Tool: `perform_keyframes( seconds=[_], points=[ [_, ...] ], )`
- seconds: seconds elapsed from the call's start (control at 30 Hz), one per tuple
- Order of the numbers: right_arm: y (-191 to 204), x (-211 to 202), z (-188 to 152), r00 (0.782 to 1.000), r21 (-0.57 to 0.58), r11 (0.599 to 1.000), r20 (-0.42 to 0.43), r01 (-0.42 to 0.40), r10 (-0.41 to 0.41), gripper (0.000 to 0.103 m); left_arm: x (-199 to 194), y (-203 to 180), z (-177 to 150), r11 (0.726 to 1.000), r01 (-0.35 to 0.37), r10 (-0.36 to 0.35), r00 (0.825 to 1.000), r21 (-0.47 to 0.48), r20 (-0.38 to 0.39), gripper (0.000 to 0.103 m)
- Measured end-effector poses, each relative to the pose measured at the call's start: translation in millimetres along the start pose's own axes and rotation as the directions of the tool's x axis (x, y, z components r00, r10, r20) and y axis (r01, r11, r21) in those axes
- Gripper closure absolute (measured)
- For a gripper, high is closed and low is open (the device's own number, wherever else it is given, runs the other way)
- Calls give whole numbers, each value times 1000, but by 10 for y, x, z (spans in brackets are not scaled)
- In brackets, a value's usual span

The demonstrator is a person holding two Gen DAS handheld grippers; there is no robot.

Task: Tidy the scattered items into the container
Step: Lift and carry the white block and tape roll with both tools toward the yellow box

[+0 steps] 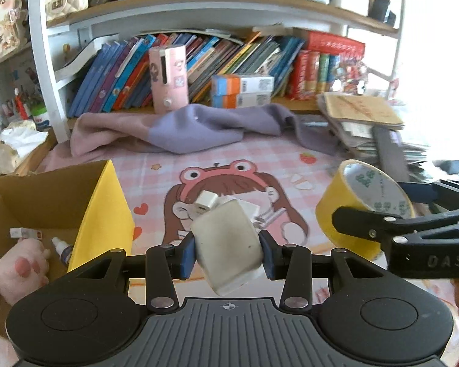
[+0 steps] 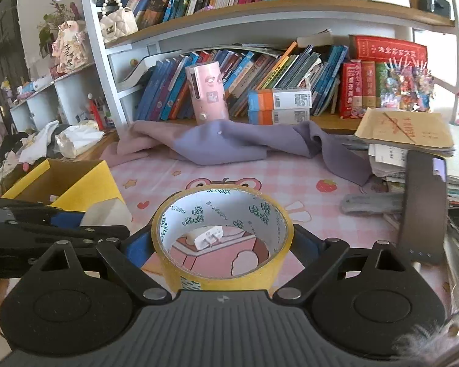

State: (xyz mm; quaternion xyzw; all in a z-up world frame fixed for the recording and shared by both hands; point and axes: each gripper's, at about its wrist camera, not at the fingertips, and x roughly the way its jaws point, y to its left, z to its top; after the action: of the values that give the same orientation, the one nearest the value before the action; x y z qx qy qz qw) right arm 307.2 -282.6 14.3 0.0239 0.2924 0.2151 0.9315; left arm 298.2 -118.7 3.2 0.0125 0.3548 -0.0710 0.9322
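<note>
Left wrist view: left gripper (image 1: 228, 252) clamps a white block (image 1: 229, 244), lifted above the pink mat (image 1: 260, 165), yellow box (image 1: 107, 211) just left. Right wrist view: right gripper (image 2: 222, 244) grips the yellow tape roll (image 2: 222, 263) off the mat, jaws wide around it.

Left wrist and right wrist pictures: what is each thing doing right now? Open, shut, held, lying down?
Left gripper: shut on the white charger block.
White charger block: held, tilted, off the mat.
Right gripper: shut on the yellow tape roll.
Yellow tape roll: held, its hole facing up and toward the camera.
Yellow cardboard box: open at the top, things inside.
White plug adapter: lying on the mat.
Purple cloth: crumpled.
</note>
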Motion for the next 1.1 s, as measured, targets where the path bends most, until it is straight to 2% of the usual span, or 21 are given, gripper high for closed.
perform_keyframes(
  seconds=[0.2, 0.37, 0.57, 0.8, 1.1],
  points=[
    [130, -211, -48, 1000, -3, 1000, -5, 19, -19, 12, -227, 124, -131, 996, 73, -74, 997, -42, -13, 62],
    [315, -395, -111, 999, 4, 999, -7, 47, -47, 12, -493, 203, -273, 994, 107, -107, 994, -13, 13, 62],
    [658, -594, -211, 998, -24, 998, 3, 56, -56, 12, -793, 361, -490, 994, 109, -110, 994, 15, 30, 62],
    [1104, -769, -373, 997, -43, 996, 11, 73, -73, 12, -1105, 640, -771, 992, 123, -123, 991, -1, 44, 62],
    [1724, -1030, -728, 994, -55, 993, -27, 105, -107, 12, -1532, 930, -1256, 992, 124, -124, 992, -6, 15, 62]
  ],
)
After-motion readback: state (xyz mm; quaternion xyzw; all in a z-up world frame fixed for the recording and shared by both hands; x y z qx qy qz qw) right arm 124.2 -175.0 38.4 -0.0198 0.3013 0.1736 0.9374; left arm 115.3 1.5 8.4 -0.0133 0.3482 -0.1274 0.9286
